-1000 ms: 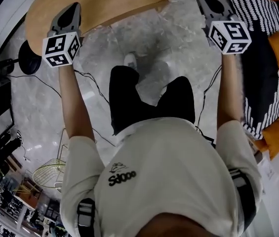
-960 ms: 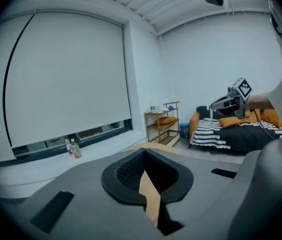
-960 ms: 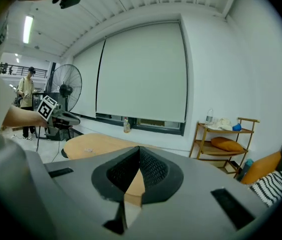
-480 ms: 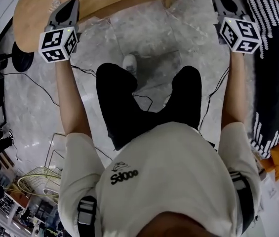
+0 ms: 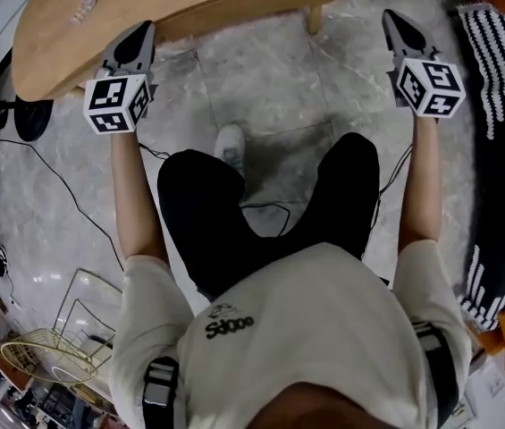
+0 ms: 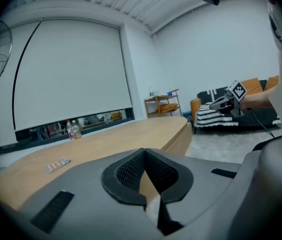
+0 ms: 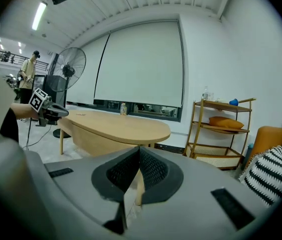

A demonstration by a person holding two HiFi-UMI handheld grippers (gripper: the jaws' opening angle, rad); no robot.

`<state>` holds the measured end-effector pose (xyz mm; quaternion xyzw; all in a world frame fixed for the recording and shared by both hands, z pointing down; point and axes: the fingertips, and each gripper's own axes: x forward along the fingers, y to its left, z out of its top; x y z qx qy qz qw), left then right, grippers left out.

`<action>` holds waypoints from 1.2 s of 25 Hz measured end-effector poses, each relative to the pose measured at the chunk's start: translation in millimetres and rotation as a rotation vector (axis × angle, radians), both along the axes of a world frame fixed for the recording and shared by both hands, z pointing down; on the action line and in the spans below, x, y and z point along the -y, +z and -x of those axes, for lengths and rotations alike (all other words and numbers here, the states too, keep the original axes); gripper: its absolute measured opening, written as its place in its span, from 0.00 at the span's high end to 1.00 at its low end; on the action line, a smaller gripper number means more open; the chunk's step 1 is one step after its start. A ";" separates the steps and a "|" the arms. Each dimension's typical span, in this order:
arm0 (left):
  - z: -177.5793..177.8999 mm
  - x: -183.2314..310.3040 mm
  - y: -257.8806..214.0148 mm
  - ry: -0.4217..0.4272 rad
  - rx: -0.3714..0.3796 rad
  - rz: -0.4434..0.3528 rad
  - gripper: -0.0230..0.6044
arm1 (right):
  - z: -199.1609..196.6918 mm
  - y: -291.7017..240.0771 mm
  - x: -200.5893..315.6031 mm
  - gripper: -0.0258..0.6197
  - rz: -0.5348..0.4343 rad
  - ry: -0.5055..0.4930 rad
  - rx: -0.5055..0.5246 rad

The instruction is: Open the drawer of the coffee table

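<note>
The coffee table (image 5: pixel 172 3) is a pale wooden oval at the top of the head view, with one leg (image 5: pixel 315 16) on the marble floor. No drawer front can be made out on its near side. My left gripper (image 5: pixel 144 30) hovers at the table's near edge, shut and empty. Off the table's right end, over bare floor, my right gripper (image 5: pixel 391 18) is also shut and empty. The left gripper view looks along shut jaws (image 6: pixel 148 179) across the table top (image 6: pixel 106 139). In the right gripper view the shut jaws (image 7: pixel 137 176) face the table's end (image 7: pixel 116 129).
A foil blister pack (image 5: pixel 82 7) lies on the table top. A sofa with a striped blanket (image 5: pixel 502 105) is on the right. Cables (image 5: pixel 55 177), a fan base (image 5: pixel 30 119) and a wire basket (image 5: pixel 46 347) are on the left. A rattan shelf (image 7: pixel 220 129) stands behind the table.
Both grippers have sunk toward the floor, side by side, and stayed shut. More of the table's near edge and its leg have come into the head view.
</note>
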<state>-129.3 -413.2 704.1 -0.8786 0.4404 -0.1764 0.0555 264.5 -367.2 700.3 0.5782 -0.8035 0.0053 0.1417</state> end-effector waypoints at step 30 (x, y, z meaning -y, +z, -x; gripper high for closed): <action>13.8 32.6 98.9 -0.048 -0.088 0.144 0.61 | 50.0 82.7 103.5 0.58 0.098 -0.271 0.022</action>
